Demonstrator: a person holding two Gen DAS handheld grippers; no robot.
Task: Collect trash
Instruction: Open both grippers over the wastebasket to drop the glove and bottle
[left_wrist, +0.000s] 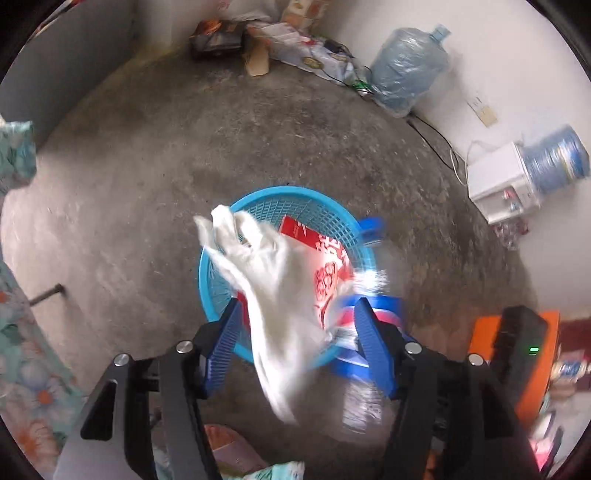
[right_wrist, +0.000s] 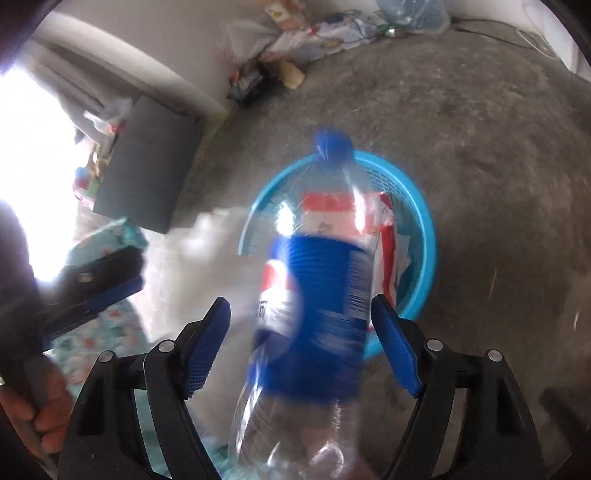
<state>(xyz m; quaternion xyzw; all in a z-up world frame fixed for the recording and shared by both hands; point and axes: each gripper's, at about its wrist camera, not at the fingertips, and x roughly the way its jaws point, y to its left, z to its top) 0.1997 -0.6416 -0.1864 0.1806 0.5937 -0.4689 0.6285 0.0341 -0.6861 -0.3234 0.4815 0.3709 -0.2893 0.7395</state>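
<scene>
Two pieces of trash are hanging over the blue basket (left_wrist: 221, 254) at once. Between the spread fingers of the left tool (left_wrist: 295, 332) a white crumpled bag (left_wrist: 273, 288) is dangling blurred, and neither blue pad seems to be pressing on it, so I judge it is dropping free toward the basket. Across from it, the right tool (right_wrist: 301, 343) is standing wide as well, with a clear plastic bottle (right_wrist: 317, 295), blue cap and blue label, lying between its fingers with daylight on both sides; it too looks released, neck pointing at the basket below.

Inside the basket a red-and-white packet (left_wrist: 325, 258) is already lying against the mesh wall, so some collecting is done. Whether the bottle and bag are going to land inside I cannot say; the bottle is long and is sitting over the near rim, so it could tip out onto the concrete floor (left_wrist: 147, 184).

Plenty is waiting beyond: a heap of wrappers and cardboard (left_wrist: 258, 40) is sitting along the far wall, beside a large water jug (left_wrist: 410, 70). My guess is the job is somewhere in the middle, with that far pile not yet touched.
</scene>
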